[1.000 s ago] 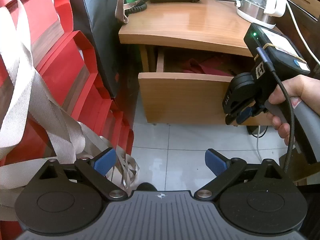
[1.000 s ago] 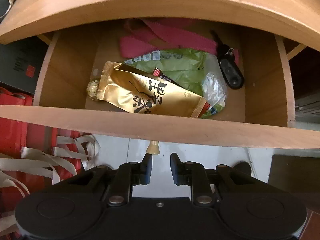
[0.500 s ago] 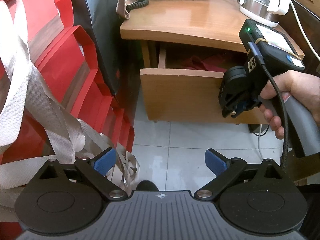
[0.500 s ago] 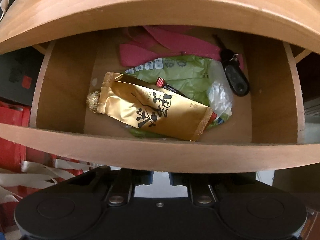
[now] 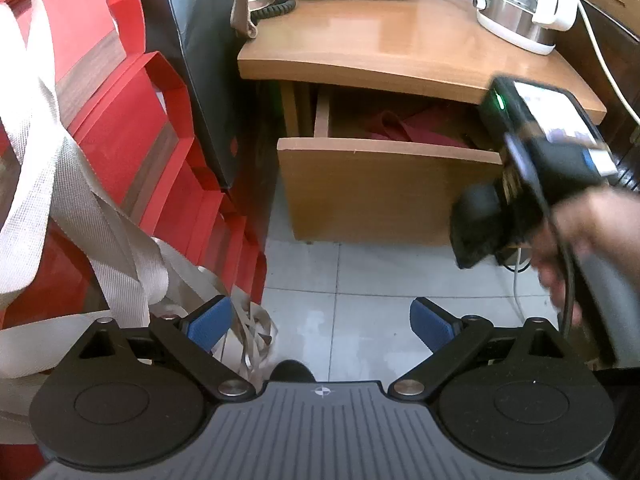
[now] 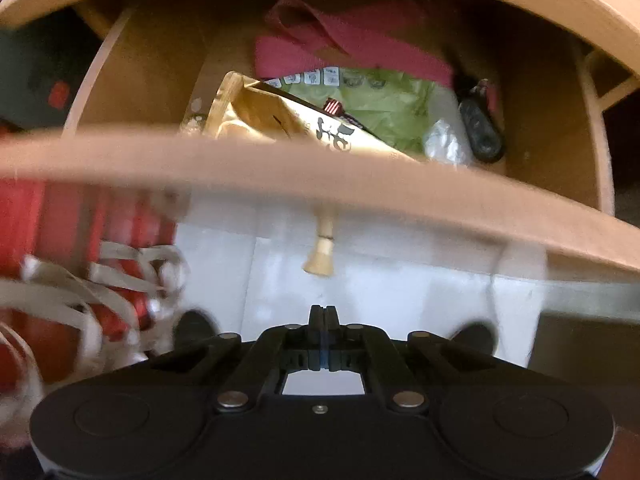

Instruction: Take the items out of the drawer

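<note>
In front of the open drawer (image 6: 280, 168), the right hand-held gripper (image 6: 324, 314) looks closed, empty.

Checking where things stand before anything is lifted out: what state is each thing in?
drawer: pulled open, items inside.
gold pouch: lying in the drawer, on top of the green bag.
green bag: lying in the drawer, untouched.
black key fob: lying at the drawer's right side.
left hand-held gripper: open, empty.
right hand-held gripper: shut, empty, outside the drawer front.
</note>
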`<state>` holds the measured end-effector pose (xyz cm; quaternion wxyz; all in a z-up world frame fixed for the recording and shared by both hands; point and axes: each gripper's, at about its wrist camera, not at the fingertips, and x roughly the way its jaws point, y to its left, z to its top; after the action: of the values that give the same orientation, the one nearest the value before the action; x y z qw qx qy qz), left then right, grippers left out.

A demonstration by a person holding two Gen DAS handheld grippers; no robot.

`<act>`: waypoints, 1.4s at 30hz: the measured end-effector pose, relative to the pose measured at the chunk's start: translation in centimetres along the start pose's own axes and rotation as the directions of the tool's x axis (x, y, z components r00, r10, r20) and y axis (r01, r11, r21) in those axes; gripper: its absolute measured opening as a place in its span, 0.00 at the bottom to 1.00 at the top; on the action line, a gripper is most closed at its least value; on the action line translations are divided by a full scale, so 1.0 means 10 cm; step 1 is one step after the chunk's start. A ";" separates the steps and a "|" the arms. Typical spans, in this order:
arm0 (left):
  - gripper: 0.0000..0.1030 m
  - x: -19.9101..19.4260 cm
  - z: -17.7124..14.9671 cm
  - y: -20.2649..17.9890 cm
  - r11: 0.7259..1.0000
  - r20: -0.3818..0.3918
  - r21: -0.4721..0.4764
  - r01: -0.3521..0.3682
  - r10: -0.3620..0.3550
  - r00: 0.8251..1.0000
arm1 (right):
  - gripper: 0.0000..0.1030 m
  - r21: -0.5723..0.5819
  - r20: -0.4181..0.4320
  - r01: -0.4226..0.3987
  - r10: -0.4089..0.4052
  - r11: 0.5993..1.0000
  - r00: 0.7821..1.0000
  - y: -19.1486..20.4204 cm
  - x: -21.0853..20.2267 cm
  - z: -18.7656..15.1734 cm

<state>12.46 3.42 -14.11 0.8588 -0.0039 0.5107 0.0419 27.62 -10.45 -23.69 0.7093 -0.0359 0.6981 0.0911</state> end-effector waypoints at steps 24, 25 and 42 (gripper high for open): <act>0.78 1.00 0.61 -0.75 0.996 -0.168 0.030 0.086 -0.080 0.982 | 0.61 0.334 0.172 -0.071 0.013 0.940 0.985 -1.17 -0.41 -0.75; 0.77 1.05 0.66 -0.80 0.995 -0.179 0.038 0.087 -0.079 0.981 | 0.61 0.344 0.172 -0.081 0.021 0.935 0.985 -1.21 -0.38 -0.77; 0.75 1.53 1.02 -1.44 0.984 -0.307 0.168 0.064 -0.009 0.952 | 0.63 0.427 0.227 -0.150 0.055 0.892 0.972 -1.58 -0.07 -0.98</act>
<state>29.80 -9.34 -23.14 0.7671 0.0558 0.6387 -0.0203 20.81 -27.78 -24.45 0.7624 0.1722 0.6230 -0.0287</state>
